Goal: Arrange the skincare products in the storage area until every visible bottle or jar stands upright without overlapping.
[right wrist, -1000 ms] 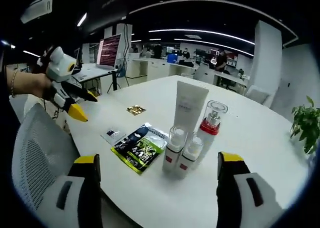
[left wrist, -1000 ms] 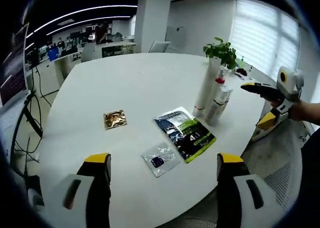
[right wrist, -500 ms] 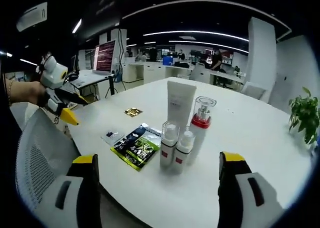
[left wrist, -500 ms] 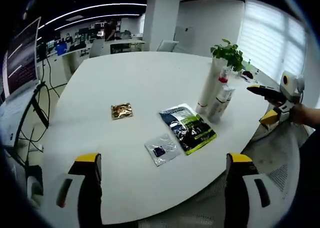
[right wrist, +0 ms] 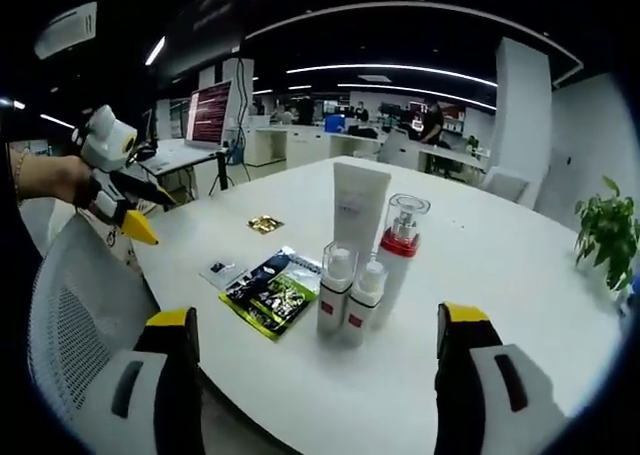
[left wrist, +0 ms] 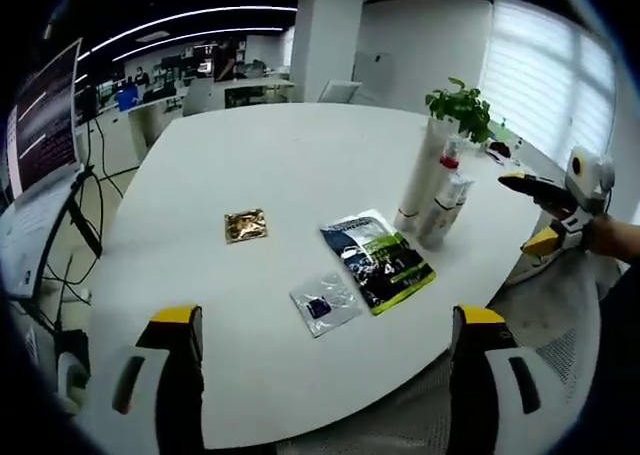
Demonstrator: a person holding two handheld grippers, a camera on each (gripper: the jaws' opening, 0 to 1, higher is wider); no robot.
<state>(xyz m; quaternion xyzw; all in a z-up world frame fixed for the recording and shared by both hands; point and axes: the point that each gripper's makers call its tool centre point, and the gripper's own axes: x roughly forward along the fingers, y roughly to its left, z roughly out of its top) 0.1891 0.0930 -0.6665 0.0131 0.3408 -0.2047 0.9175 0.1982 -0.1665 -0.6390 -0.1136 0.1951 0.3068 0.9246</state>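
Bottles (right wrist: 362, 265) stood upright, clustered on tabletop (right wrist: 520, 305), so both tongs (left wrist: 320, 325) (right wrist: 315, 325) hung wide, empty.

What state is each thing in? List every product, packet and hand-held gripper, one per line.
White tube: upright on its cap.
Red-collared pump bottle: upright, clear cap on.
Two small pump bottles: upright, side by side, capped.
Green-and-black pouch: lying flat.
Clear sachet: flat.
Gold packet: flat.
Left hand-held gripper: open, empty.
Right hand-held gripper: open, empty.
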